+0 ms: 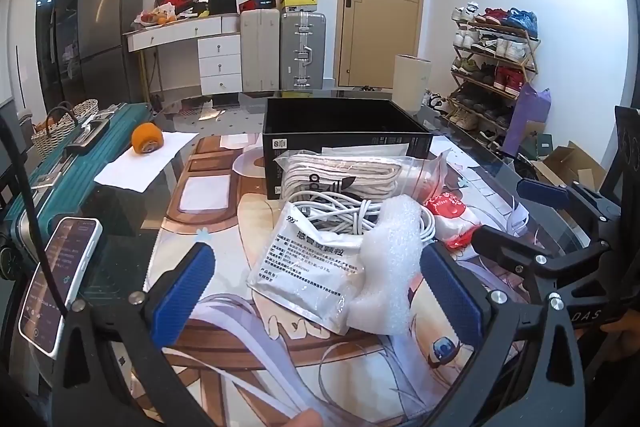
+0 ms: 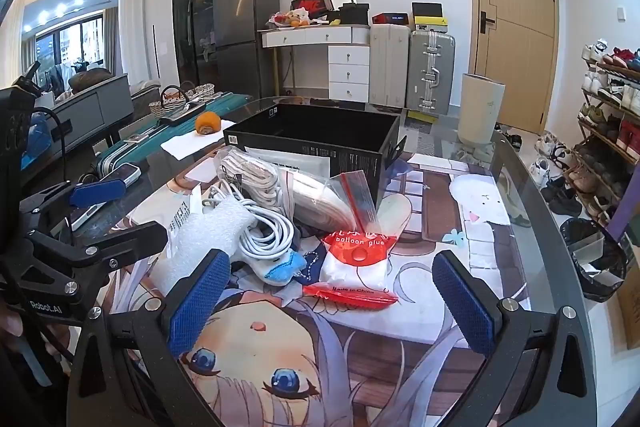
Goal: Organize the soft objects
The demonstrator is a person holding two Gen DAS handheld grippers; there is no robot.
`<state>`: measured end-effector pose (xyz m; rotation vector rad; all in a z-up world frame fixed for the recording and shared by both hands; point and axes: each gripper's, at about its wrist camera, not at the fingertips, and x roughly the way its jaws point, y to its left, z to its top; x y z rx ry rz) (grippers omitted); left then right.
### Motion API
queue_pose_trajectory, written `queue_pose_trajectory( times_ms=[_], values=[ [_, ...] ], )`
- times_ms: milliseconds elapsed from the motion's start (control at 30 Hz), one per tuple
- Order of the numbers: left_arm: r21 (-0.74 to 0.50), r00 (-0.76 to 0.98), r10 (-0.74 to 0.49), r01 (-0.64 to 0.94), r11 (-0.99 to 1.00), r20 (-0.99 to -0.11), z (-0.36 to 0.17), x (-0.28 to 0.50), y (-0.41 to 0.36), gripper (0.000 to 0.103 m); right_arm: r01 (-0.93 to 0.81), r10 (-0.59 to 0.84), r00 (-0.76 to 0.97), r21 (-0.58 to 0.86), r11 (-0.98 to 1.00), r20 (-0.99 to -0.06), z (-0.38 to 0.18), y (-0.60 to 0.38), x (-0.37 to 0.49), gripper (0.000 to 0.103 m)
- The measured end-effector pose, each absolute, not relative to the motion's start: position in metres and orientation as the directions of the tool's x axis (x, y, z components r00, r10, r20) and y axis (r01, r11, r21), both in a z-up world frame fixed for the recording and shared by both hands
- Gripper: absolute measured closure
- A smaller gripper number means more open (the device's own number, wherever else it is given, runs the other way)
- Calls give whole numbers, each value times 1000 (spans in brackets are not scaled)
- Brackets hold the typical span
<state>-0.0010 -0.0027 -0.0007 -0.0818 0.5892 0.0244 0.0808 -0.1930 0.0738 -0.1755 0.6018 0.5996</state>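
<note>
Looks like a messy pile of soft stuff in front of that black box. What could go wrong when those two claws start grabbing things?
1. The white cable loops across the foam and toward the socks bag, so lifting one might drag the others.
2. The glue packet and medicine pouch look slippery, so the open right gripper or left gripper could lose them.
3. The pile crowds the box, so a push could shift it.

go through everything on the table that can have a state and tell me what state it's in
left gripper: jaws open, empty
right gripper: jaws open, empty
black box: open, no lid
sock bag: lying flat, seal unclear
white cable: coiled
balloon glue packet: sealed
phone: screen lit
door: shut
</note>
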Motion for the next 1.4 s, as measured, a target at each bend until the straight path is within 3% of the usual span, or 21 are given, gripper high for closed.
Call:
queue_pose_trajectory(
  times_ms=[1400],
  values=[
    [-26,818,-7,-11,1000,-576,1,1,-13,0,-571,461,651,12,821,-603,68,-199,90,0]
  ],
)
